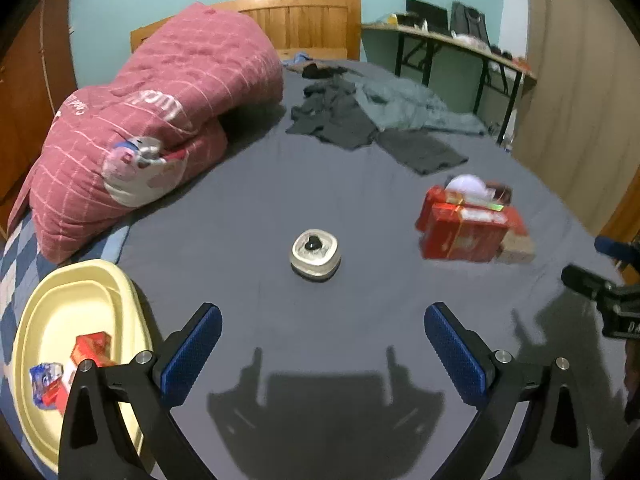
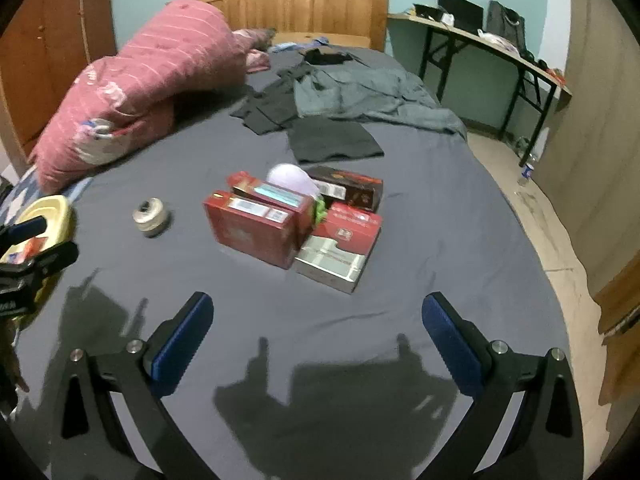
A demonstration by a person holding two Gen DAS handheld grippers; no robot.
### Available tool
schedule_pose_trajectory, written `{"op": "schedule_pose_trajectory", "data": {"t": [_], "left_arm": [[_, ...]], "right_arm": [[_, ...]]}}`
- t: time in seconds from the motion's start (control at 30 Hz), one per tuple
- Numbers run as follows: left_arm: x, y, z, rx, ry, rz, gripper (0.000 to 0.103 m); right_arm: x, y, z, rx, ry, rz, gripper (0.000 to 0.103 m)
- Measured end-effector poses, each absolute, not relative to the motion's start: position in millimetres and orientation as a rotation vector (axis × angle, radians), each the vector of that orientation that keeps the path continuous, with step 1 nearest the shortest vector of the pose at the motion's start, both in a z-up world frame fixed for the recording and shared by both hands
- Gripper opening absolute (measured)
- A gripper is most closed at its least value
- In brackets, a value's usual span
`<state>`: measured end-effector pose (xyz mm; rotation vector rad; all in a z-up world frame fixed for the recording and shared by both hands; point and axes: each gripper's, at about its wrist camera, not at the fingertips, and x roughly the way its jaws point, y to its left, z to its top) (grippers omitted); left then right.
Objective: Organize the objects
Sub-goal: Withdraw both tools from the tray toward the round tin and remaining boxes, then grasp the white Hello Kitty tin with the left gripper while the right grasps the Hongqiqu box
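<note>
My left gripper (image 1: 323, 316) is open and empty above the grey bed sheet (image 1: 280, 184). A small cream jar (image 1: 315, 255) with a dark knob stands ahead of it; it also shows in the right wrist view (image 2: 150, 216). A yellow tray (image 1: 52, 312) at the lower left holds a red box (image 1: 93, 350) and a blue packet (image 1: 45, 378). My right gripper (image 2: 318, 308) is open and empty, just short of a pile of red boxes (image 2: 256, 228), a silver box (image 2: 332, 264), a dark box (image 2: 352, 188) and a white round object (image 2: 292, 178). The pile also shows in the left wrist view (image 1: 464, 232).
A pink quilt (image 1: 152, 120) lies at the left of the bed. Dark clothes (image 1: 340, 116) and a grey-blue garment (image 2: 360, 92) lie near the wooden headboard (image 2: 304, 8). A desk (image 2: 500, 48) stands at the right. The bed edge and floor (image 2: 532, 208) are to the right.
</note>
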<state>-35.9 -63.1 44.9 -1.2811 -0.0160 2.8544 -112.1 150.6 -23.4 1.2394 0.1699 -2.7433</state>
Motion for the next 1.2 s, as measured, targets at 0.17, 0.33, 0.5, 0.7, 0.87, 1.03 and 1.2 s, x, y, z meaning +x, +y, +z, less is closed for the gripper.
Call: {"op": "schedule_pose_trajectory", "data": {"t": [0.17,0.33,0.5,0.7,0.87,1.03,1.2], "left_arm": [[-69,-63,10,-1.313,0.02,2.824,0.103],[-106,-65,-21,-1.347,0.026,2.807,0.103],[-137,-68,-48,-1.346,0.058,2.82,0.103],[-158,-84,-65,-1.38,-0.09,2.782,0.103],[-166,-89,-70,-1.387,-0.152,2.769,0.103],[-174,-79,-74,-1.406,-0.105,2.742,0.103],[-184,-79,-76,-1.42,-0.113,2.756,0.1]], "right_arm": [[-141,156,-53,1.295,0.118,-2.758,0.103],[-167,160,-74,1.325,0.082,-2.791,0.103],[-175,166,-86,1.332,0.054,-2.817,0.103],[-181,171,-89,1.339,0.002,-2.831,0.103],[-188,168,-90,1.354,0.01,-2.834,0.103],[-197,168,-93,1.385,0.025,-2.847,0.103],[-197,167,-95,1.387,0.042,-2.853,0.103]]}}
